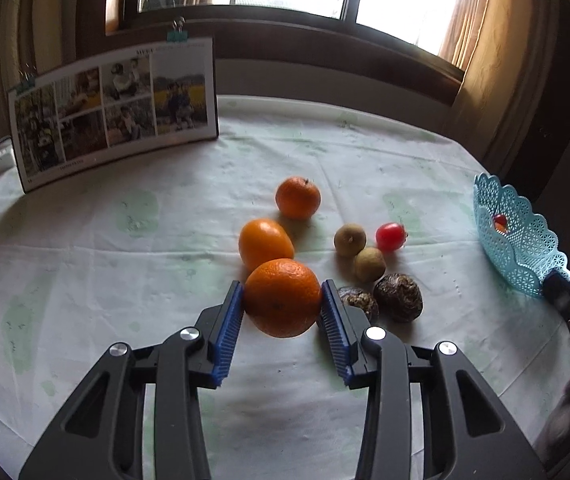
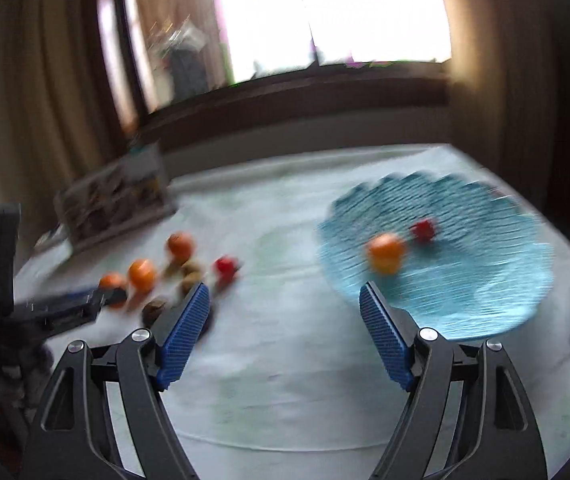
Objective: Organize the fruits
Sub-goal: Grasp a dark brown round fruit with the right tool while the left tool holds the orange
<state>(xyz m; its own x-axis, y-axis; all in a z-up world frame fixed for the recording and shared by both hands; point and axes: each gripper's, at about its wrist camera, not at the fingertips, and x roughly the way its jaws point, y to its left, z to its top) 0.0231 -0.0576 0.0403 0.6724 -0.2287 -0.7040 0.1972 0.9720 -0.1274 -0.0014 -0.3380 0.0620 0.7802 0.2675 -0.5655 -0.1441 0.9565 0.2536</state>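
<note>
Orange (image 1: 283, 298): sat on the counter (image 1: 85, 280), front of the fruit cluster, touching a second orange (image 1: 265, 243) behind it.
Left hand-held gripper (image 1: 282, 304): pinched the orange at its widest, a blue pad on either side.
Handling: likely firm, rounded, fairly heavy; could roll out of a loose grip.
Right hand-held gripper (image 2: 283, 308): spread, empty.
Room: dark fruits (image 1: 399, 297) just beside the right pad; clear cloth toward the blue basket (image 1: 525, 256) near the counter edge.
</note>
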